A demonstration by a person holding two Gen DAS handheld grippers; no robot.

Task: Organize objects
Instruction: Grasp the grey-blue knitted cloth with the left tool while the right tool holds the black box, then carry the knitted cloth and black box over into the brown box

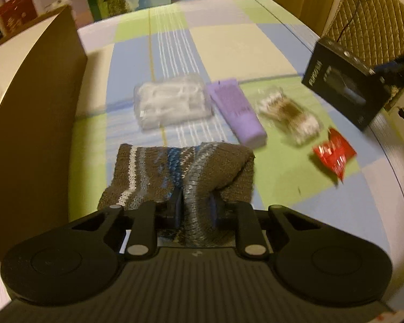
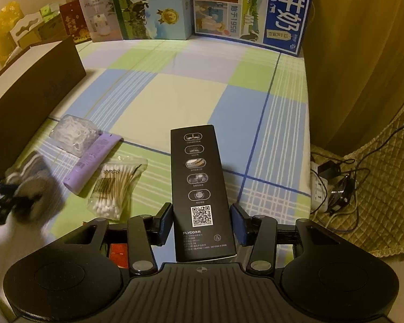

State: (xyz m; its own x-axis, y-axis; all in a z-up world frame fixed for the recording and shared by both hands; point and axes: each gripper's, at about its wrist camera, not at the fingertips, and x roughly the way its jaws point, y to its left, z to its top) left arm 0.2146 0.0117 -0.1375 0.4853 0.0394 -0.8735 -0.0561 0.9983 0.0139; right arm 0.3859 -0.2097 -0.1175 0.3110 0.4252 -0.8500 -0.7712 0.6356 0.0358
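Observation:
My left gripper (image 1: 195,207) is shut on a grey knitted sock (image 1: 180,172) with white and blue stripes, held above the checked tablecloth (image 1: 229,45). My right gripper (image 2: 202,224) is shut on a long black FLYCO box (image 2: 199,188), held above the cloth; the box also shows at the right of the left wrist view (image 1: 342,86). On the cloth lie a clear floss-pick box (image 1: 172,105), a purple tube (image 1: 235,110), a cotton swab bag (image 1: 288,114) and a red packet (image 1: 334,154).
A brown cardboard box (image 1: 37,123) stands at the left. Milk cartons and gift boxes (image 2: 245,8) line the far edge. A quilted chair cover (image 1: 374,21) and a power strip with cables (image 2: 328,185) are at the right.

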